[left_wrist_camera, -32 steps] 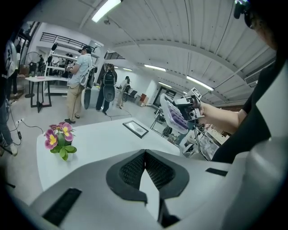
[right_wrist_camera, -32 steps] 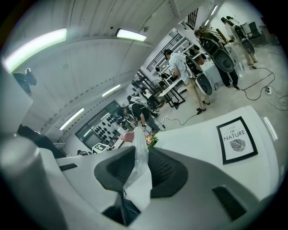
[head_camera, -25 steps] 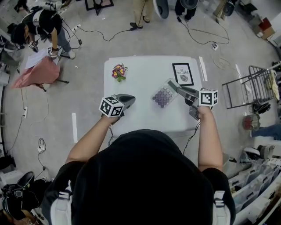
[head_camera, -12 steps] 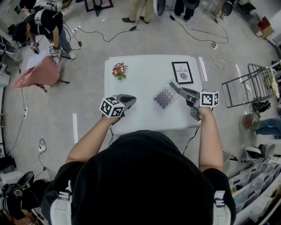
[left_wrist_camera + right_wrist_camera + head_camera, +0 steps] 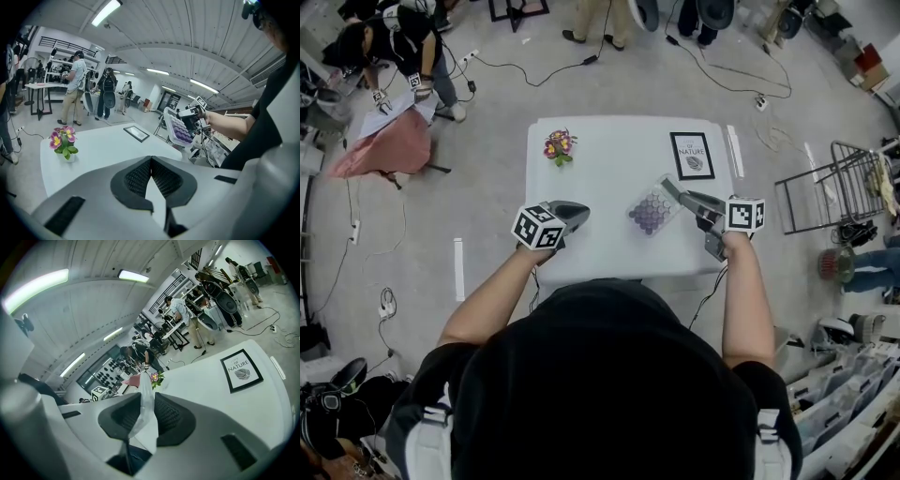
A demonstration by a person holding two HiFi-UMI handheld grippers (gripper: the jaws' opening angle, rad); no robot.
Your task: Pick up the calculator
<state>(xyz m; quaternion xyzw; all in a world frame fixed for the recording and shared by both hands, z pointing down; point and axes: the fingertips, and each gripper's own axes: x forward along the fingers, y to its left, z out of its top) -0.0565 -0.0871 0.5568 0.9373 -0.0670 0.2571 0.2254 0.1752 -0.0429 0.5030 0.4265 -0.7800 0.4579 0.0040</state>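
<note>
Both right gripper [image 5: 146, 398] jaws tight on edge-on calculator [image 5: 651, 208]; left gripper [image 5: 151, 161] jaws together, empty.

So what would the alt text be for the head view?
Seen from above, a person's right tongs hold a purple-keyed calculator over a white table. The left tongs hover empty by its near edge; a small flower pot and a framed print sit at the far side.
</note>
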